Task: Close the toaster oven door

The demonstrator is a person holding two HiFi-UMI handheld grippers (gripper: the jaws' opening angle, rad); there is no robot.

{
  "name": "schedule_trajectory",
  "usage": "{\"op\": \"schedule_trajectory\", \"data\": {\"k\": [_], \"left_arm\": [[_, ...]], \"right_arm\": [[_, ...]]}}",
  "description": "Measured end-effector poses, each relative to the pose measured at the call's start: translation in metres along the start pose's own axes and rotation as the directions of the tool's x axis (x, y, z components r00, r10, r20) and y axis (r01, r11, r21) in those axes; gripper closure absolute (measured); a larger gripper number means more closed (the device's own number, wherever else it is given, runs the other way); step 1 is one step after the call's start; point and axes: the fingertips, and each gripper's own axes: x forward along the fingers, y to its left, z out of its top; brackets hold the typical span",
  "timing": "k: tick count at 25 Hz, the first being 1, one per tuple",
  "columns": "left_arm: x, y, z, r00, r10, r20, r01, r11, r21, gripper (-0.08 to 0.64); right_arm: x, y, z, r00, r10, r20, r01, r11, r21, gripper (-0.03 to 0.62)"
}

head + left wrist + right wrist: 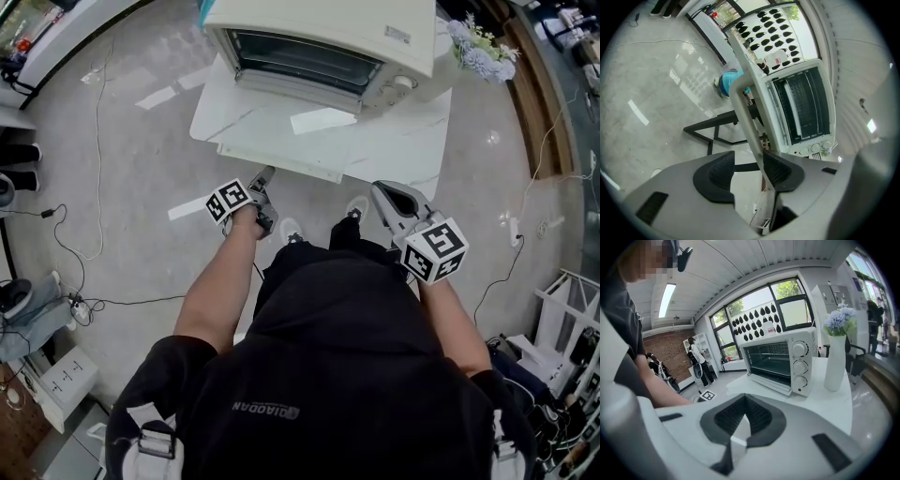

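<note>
Gaping left gripper (749, 172), closed right gripper (742, 423); only its view shows white vase (836, 363).

**Cream Oven, Marble Table, Black-and-White Markers**

Toaster oven (323, 28) cream, interior dark; table (403, 141) white marble, grey-veined; floor (122, 159) mottled grey; vase (836, 364) white, flowers (840, 320) lilac; left gripper (749, 158) and right gripper (743, 399) pale grey, ribbed pads (719, 176) black, marker cubes (230, 200) black-and-white squares; person's top (347, 375) black.
</note>
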Motion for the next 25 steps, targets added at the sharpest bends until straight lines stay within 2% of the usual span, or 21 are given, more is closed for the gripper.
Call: {"op": "schedule_trajectory", "data": {"k": [8, 13, 23, 25], "left_arm": [[0.003, -0.006, -0.001, 1.000, 0.002, -0.008, -0.002, 1.000, 0.020, 0.388], [0.000, -0.022, 0.002, 0.999, -0.050, 0.005, 0.050, 0.999, 0.014, 0.387], [-0.014, -0.062, 0.012, 0.988, -0.149, 0.035, 0.148, 0.988, 0.047, 0.377], [-0.017, -0.075, 0.015, 0.982, -0.184, 0.050, 0.181, 0.982, 0.055, 0.413]], "right_arm": [[-0.004, -0.002, -0.001, 1.000, 0.000, 0.003, 0.000, 1.000, 0.002, 0.591], [-0.004, -0.001, 0.000, 1.000, 0.002, 0.009, -0.002, 1.000, 0.000, 0.591], [0.001, 0.006, 0.007, 1.000, 0.018, 0.026, -0.017, 1.000, -0.010, 0.591], [0.002, 0.006, 0.008, 0.999, 0.020, 0.030, -0.019, 1.000, -0.012, 0.591]]}}
